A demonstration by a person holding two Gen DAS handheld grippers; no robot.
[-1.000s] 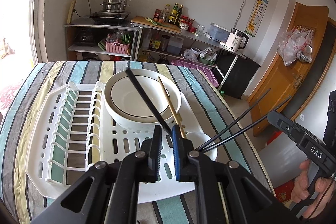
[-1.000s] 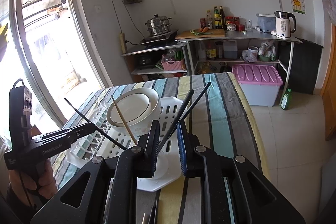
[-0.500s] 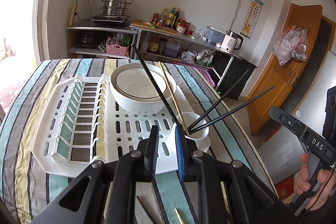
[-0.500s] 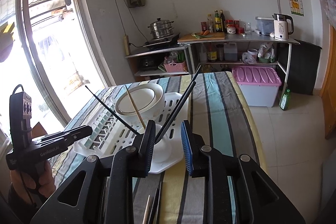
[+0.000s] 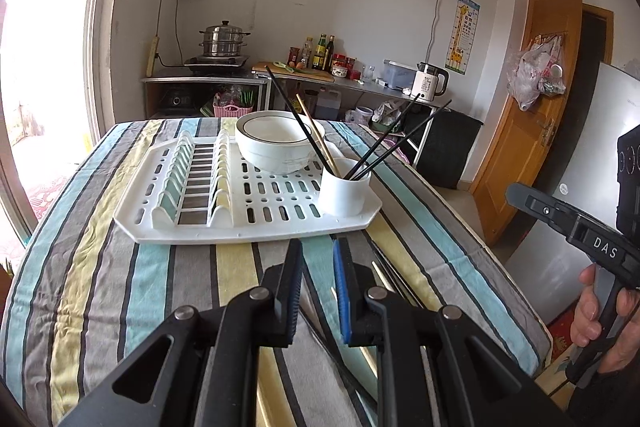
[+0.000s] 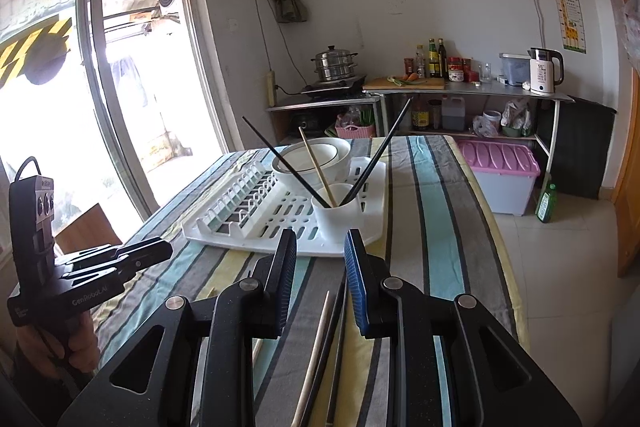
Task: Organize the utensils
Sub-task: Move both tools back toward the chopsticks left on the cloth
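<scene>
A white cup [image 5: 345, 191] [image 6: 339, 211] stands on the near right corner of a white drying rack [image 5: 200, 223] [image 6: 224, 223]. It holds several chopsticks, black ones [image 5: 294, 119] [image 6: 382, 153] and a wooden one [image 5: 316, 133] [image 6: 316, 163], leaning outward. More chopsticks lie loose on the striped cloth near me, one wooden [image 6: 316, 351] and one black [image 6: 334, 331], also in the left wrist view [image 5: 382, 275]. My left gripper [image 5: 316, 267] is open and empty above the cloth, short of the rack. My right gripper [image 6: 320, 259] is open and empty above the loose chopsticks.
A white bowl [image 5: 276, 139] [image 6: 316, 157] sits on the rack behind the cup. The table's right edge [image 5: 500, 267] drops to the floor. A pink-lidded bin [image 6: 498, 167] and kitchen shelves [image 6: 460, 95] stand beyond the table.
Both grippers have let go of chopsticks, which now stand in the cup, and pulled back towards me. Both sets of jaws have opened wider.
</scene>
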